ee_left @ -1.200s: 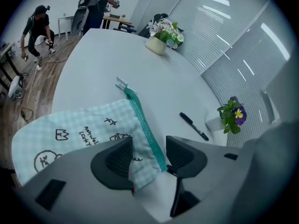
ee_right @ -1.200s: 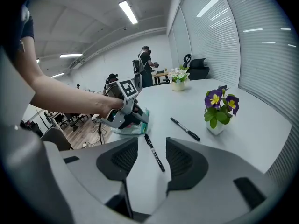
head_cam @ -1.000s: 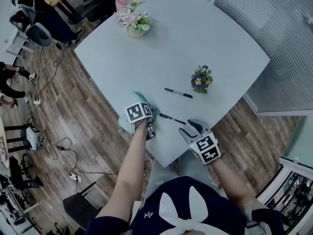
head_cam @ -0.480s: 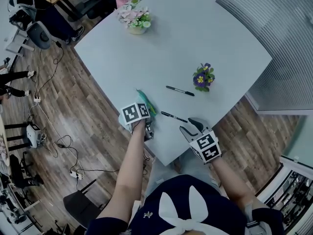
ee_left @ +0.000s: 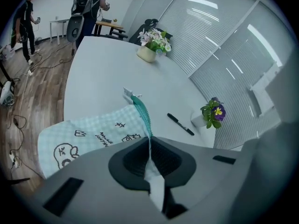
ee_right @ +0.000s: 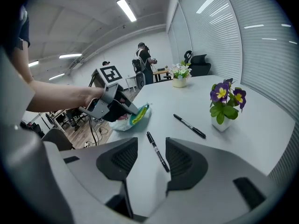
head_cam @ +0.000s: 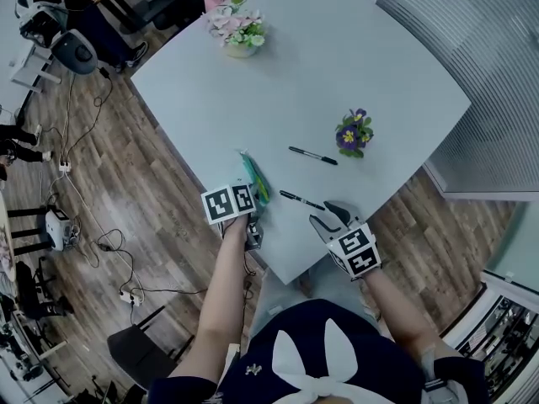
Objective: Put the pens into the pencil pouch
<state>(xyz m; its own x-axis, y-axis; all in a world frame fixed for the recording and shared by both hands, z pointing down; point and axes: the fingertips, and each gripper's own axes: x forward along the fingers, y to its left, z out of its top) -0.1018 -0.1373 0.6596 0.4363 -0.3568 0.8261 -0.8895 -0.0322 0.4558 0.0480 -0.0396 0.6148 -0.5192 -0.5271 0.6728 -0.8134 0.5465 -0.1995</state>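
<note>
A pale checked pencil pouch [head_cam: 253,178] with a green zip lies near the table's front edge. My left gripper [head_cam: 250,195] is shut on its rim, and the fabric [ee_left: 93,134] runs up between the closed pads [ee_left: 161,157]. From the right gripper view the pouch [ee_right: 134,116] hangs lifted from those jaws. One black pen [head_cam: 301,200] lies just ahead of my right gripper [head_cam: 332,214], which stands open above the table with that pen [ee_right: 157,151] showing in the gap, untouched. A second black pen [head_cam: 312,156] lies farther out.
A small pot of purple flowers [head_cam: 350,134] stands right of the far pen. A pot of pink flowers [head_cam: 237,33] sits at the table's far corner. The table edge [head_cam: 278,272] runs close below both grippers. People and chairs [ee_left: 84,8] are beyond the far end.
My left gripper has closed on the pouch's rim and risen, pulling that side of the pouch up. The right gripper and both pens have stayed put.
</note>
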